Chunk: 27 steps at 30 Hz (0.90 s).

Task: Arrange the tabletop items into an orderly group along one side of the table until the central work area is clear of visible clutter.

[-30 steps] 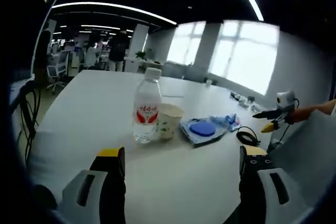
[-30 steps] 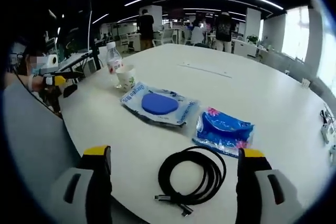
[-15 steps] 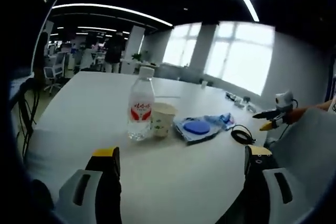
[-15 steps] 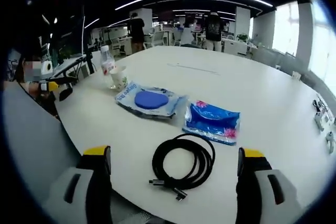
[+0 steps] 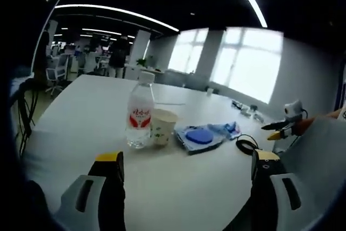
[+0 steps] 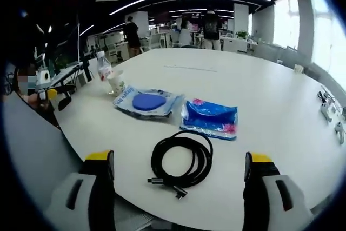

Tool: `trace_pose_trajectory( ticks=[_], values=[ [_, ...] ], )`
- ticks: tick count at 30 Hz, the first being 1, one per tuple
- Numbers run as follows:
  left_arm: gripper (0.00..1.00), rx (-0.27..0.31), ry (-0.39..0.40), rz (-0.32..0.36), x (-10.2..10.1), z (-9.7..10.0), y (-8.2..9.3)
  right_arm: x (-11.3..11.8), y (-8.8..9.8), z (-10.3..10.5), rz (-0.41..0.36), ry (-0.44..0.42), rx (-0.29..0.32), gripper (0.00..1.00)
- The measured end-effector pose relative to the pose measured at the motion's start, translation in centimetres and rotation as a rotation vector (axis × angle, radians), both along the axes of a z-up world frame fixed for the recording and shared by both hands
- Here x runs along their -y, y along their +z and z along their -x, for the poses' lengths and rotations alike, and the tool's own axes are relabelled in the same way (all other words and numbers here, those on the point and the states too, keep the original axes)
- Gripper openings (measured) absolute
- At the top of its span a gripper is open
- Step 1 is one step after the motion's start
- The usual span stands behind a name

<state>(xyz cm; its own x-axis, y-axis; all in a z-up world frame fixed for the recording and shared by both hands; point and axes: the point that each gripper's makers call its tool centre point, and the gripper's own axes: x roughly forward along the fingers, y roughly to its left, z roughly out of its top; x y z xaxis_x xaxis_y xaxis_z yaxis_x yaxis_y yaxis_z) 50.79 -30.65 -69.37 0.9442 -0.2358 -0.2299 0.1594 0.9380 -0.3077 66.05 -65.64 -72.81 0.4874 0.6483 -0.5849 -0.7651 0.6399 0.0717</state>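
the right gripper [image 6: 175, 179], jaws wide and empty, has the coiled cable [image 6: 181, 160] lying just ahead between them near the table [image 6: 270, 106] edge. the left gripper [image 5: 186, 179], equally open and empty, faces the bottle [image 5: 139, 118] and cup [image 5: 163, 127] farther off.

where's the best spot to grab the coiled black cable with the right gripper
Probably the near arc of the black cable, coming from above with the right gripper, which is open. The coil lies flat on the white table, so its bundled strands give a ridge the jaws can straddle. Avoid the loose plug ends at the front, since they may slip.
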Motion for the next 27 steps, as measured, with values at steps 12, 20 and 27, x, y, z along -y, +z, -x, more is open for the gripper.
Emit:
trace_pose_trajectory(
  ticks=[12,20,27],
  values=[
    [0.93,-0.023,-0.034,0.011,1.0,-0.6,-0.5,-0.5,-0.2,-0.2,-0.017,-0.011,-0.030,0.98],
    [0.92,-0.015,-0.037,0.028,1.0,-0.7,-0.3,-1.3,0.0,-0.2,-0.003,0.010,-0.030,0.97],
    [0.92,-0.029,-0.030,0.015,0.8,-0.4,-0.2,-1.7,-0.1,-0.3,-0.022,0.000,-0.046,0.96]
  ],
)
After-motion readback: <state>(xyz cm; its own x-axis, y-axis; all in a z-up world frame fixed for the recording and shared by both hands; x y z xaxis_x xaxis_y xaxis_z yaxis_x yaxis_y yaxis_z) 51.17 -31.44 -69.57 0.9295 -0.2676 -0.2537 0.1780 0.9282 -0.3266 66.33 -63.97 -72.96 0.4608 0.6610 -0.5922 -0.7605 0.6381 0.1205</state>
